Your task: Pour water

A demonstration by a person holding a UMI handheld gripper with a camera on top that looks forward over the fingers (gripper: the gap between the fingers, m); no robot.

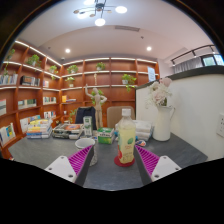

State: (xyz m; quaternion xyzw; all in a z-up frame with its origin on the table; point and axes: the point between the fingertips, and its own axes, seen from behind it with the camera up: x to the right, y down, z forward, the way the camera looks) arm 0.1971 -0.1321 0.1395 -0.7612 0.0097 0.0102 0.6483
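- A bottle (126,142) with pale yellow liquid and a white cap stands upright on the desk (180,150), just ahead of the fingers; its label is unreadable.
- The gripper (113,163) has its fingers spread, holding nothing.
- Behind sit a glass (88,124), boxes (40,129) and wooden shelves (40,85).

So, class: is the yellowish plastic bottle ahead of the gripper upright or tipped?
Upright: the yellowish plastic bottle stands on the grey table, white cap uppermost, between the open gripper fingers.

One bottle (126,142), one vase (161,124)

yellow-green bottle (126,143), grey table (180,150), white vase (161,122)
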